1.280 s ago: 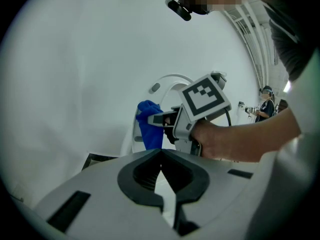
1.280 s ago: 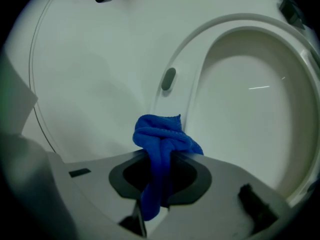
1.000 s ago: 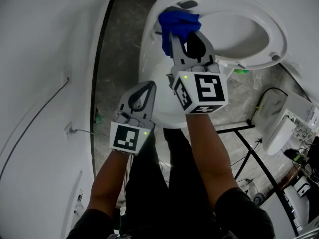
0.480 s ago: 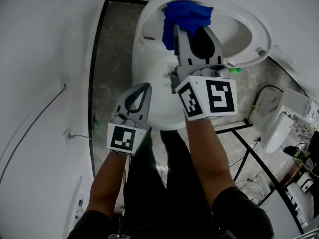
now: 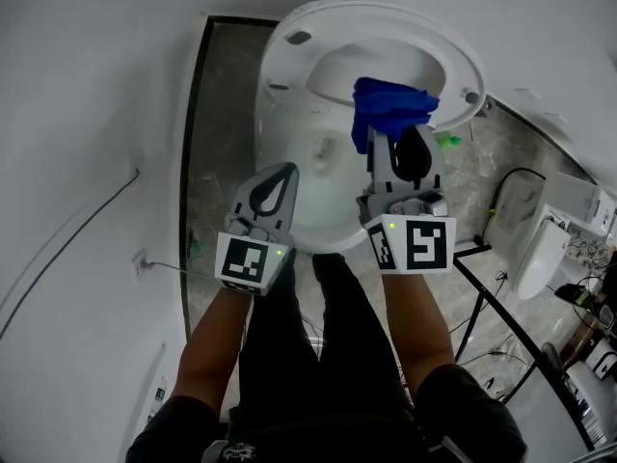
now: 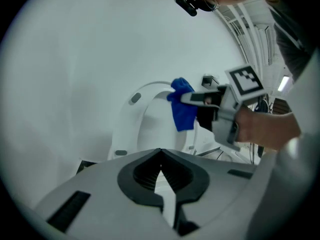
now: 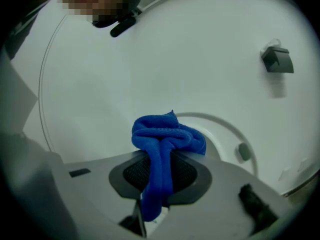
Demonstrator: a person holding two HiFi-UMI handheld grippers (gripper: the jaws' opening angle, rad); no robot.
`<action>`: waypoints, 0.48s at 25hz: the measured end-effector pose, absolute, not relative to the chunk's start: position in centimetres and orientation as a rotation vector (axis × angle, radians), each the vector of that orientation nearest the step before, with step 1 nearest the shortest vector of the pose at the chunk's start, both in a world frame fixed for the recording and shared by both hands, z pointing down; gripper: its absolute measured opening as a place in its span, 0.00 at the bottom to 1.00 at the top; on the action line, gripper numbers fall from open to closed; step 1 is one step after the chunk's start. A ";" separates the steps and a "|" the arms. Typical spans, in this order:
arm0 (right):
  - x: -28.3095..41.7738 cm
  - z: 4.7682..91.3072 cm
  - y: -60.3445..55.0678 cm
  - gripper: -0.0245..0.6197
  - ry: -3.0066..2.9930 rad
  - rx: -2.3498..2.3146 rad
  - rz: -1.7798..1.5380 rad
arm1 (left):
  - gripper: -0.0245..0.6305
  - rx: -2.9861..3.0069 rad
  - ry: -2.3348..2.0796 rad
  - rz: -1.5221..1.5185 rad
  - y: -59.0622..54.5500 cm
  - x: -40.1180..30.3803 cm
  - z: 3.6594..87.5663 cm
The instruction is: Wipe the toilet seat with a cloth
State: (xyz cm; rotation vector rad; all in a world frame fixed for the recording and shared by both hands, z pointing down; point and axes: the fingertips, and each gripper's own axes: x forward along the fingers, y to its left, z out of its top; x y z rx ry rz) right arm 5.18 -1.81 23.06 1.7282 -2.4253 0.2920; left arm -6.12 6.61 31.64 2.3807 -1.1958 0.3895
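The white toilet seat [image 5: 465,64] stands raised over the bowl [image 5: 323,152]. My right gripper [image 5: 395,141] is shut on a bunched blue cloth [image 5: 390,112], which it holds in front of the seat's right part; I cannot tell whether the two touch. In the right gripper view the cloth [image 7: 165,139] is clamped between the pads, with the seat ring [image 7: 225,129] just behind. My left gripper [image 5: 284,170] hangs shut and empty over the bowl's left rim. In its own view the left gripper [image 6: 161,151] faces the cloth [image 6: 182,109] and the seat [image 6: 145,90].
A white wall with a thin cable [image 5: 77,230] closes off the left. A strip of grey marbled floor [image 5: 217,143] runs beside the bowl. To the right stand a black metal frame [image 5: 482,287], another white fixture [image 5: 540,254] and loose cables. The person's legs are below.
My right gripper has carried the cloth from the seat's far left part across to its right side and nearer to me. The left gripper has stayed almost in place, shut.
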 end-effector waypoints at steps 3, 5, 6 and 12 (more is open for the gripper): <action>6.7 25.1 4.2 0.17 -2.350 1.627 0.281 | 0.05 2.410 -1.220 0.397 6.3 -5.5 29.2; 7.2 25.3 8.6 0.17 -2.322 1.582 0.302 | 0.05 2.413 -1.247 0.391 6.6 -5.1 26.7; 7.6 24.6 10.4 0.17 -2.318 1.580 0.308 | 0.05 2.414 -1.261 0.390 6.9 -4.8 25.4; 9.8 18.3 15.9 0.17 -2.327 1.636 0.323 | 0.05 2.411 -1.341 0.374 9.7 -3.0 18.0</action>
